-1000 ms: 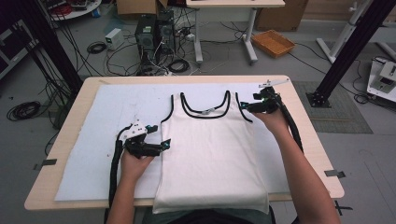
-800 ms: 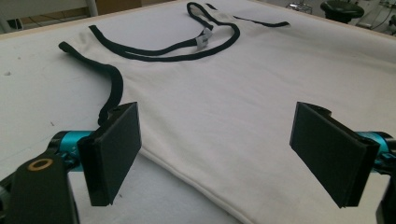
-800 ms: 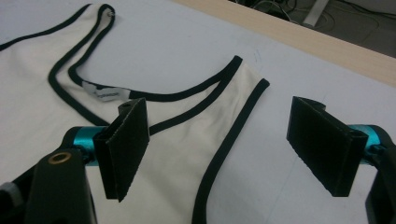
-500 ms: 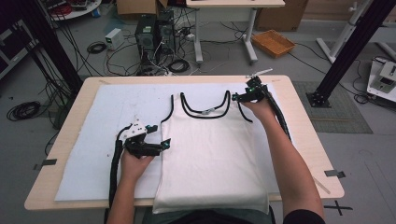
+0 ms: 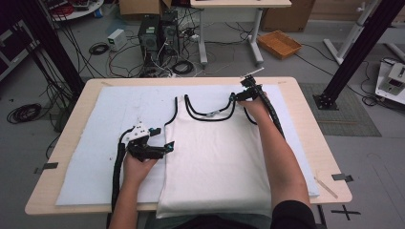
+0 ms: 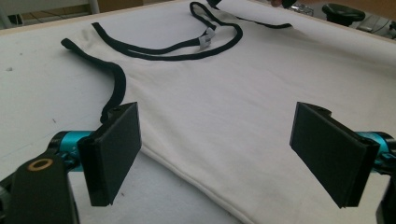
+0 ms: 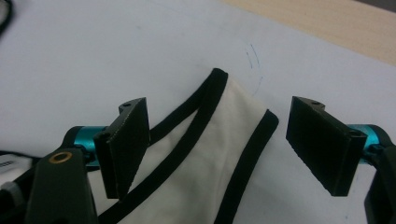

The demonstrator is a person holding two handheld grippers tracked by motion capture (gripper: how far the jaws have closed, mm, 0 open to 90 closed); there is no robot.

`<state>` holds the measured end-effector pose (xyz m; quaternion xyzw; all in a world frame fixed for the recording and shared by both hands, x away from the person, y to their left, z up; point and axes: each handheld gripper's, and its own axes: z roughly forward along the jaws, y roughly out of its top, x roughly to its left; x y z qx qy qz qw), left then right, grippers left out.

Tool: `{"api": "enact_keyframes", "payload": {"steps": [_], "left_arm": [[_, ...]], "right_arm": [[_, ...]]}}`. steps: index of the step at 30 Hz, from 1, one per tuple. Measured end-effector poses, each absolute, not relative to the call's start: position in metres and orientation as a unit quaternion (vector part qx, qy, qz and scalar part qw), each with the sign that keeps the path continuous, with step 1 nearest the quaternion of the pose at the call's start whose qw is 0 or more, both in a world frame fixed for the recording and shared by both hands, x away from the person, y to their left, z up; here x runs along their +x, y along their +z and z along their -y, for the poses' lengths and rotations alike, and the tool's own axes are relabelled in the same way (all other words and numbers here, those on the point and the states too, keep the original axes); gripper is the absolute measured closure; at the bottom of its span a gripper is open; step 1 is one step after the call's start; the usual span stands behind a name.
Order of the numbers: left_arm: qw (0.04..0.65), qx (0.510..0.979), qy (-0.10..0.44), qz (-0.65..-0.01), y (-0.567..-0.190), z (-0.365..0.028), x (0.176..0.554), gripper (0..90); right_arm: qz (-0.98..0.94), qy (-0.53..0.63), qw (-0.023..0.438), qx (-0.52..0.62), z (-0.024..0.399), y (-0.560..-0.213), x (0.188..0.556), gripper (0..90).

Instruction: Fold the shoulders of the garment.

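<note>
The right claw (image 7: pixel 217 149) is open wide, and the shoulder strap (image 7: pixel 224 130) of the white tank top (image 5: pixel 215 157) lies right between its two black jaws. I think it sits there so the jaws can close on the strap and pick it up. Nothing is held yet. From the high view, this claw (image 5: pixel 237 97) is at the far corner of the top, where the strap ends.

The left claw (image 6: pixel 215 149) is open wide too. It holds nothing. Its jaws point at the side edge of the top, near the armhole with the black trim (image 6: pixel 116 86). From above, the left claw (image 5: pixel 162 149) is just beside that edge. It looks ready to grab the side, maybe to help fold or lift the top.

The top lies flat on a white mat (image 5: pixel 95 143) on the wooden table (image 5: pixel 305 119), with its neck far from the person. Flat cloth is floppy, so two claws make sense.
</note>
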<state>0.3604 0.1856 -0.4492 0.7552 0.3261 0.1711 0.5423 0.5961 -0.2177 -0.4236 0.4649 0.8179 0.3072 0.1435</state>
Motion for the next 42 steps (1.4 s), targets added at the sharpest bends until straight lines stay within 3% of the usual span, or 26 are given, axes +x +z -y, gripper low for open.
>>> {"api": "enact_keyframes", "payload": {"steps": [6,13,27,42], "left_arm": [[0.539,0.758,0.172,-0.324,-0.449,-0.185,0.36,16.6],[0.538,0.759,0.174,-0.322,-0.449,-0.184,0.36,16.6],[0.538,0.76,0.173,-0.321,-0.449,-0.184,0.359,16.6],[0.536,0.762,0.177,-0.318,-0.449,-0.184,0.359,16.6]], "right_arm": [[-0.815,0.281,0.162,0.481,0.21,-0.437,0.603,40.3],[-0.831,0.291,0.149,0.451,0.202,-0.434,0.598,82.6],[-0.814,0.362,0.147,0.431,0.219,-0.406,0.571,84.7],[-0.819,0.433,0.168,0.338,0.215,-0.399,0.46,84.7]]}}
